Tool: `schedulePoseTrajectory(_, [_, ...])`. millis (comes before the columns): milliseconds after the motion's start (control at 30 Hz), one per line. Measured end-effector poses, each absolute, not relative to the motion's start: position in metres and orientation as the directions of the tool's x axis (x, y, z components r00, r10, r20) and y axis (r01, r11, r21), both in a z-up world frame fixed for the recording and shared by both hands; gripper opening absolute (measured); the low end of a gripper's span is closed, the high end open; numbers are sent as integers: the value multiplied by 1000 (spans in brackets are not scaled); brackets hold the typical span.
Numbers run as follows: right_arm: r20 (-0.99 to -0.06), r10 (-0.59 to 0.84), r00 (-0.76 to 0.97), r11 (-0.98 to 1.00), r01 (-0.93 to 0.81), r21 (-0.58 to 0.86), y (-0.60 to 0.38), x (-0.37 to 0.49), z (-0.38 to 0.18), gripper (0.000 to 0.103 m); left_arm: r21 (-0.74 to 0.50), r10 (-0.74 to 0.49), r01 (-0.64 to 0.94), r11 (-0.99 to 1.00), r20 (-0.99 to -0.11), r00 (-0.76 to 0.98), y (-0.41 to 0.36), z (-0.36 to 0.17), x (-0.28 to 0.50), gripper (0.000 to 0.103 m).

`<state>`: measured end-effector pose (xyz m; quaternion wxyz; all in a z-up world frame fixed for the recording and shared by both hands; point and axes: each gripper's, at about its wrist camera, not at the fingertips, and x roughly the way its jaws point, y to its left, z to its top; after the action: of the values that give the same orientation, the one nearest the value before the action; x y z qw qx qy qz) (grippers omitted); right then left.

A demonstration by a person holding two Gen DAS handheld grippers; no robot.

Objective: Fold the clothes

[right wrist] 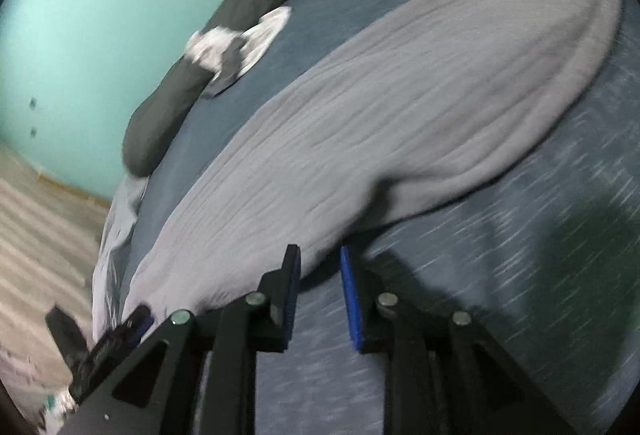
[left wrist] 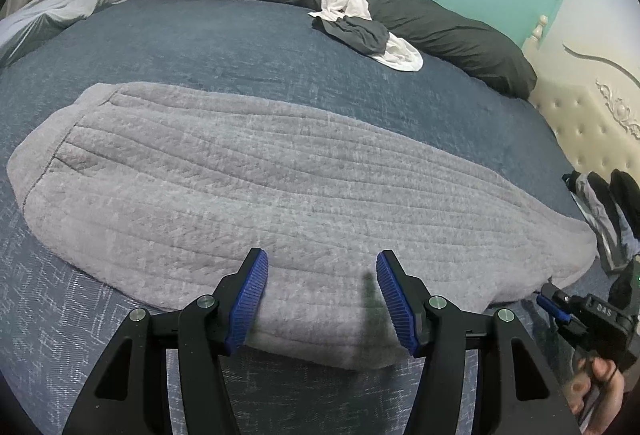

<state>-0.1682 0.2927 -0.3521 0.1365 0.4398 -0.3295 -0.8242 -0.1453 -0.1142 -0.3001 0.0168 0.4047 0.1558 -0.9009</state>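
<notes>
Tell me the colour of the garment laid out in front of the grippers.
Light grey, with ribbed lines running along its length. The left wrist view shows it best.

Two low wrist views over the bed (left wrist: 280,47) — left level, right tilted — sharing the grey garment (left wrist: 280,187).

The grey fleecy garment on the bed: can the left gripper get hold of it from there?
Probably yes. The left gripper is open right over the grey garment's near edge, with nothing between them.
</notes>
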Motion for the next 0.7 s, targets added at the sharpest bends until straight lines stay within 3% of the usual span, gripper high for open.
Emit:
schedulePoseTrajectory(133, [-628,-593,-504,-729,5,684,257,-166,-359,21,-267,93,161,-950,-736,-671,-118,-299,-142,67])
schedulePoseTrajectory(200, [-636,-617,-463,-722,14,691,241,-170,-365,21,-267,92,163,-950,-737,-670,-121,-298,-140,78])
schedulePoseTrajectory(367, [-657,-644,-393,-731,60,680,206,-173,-371,21,-250,74,173,-953,-743,-665,-125,-298,-137,80])
schedulePoseTrajectory(467, [-669,-641,-377,-742,78,666,191,-177,-372,21,-251,67,186,-950,-744,-665,-130,-299,-136,93])
schedulePoseTrajectory(700, [-625,-689,-367,-702,125,701,172,-181,-371,21,-229,43,200,-953,-752,-658,-135,-300,-137,98])
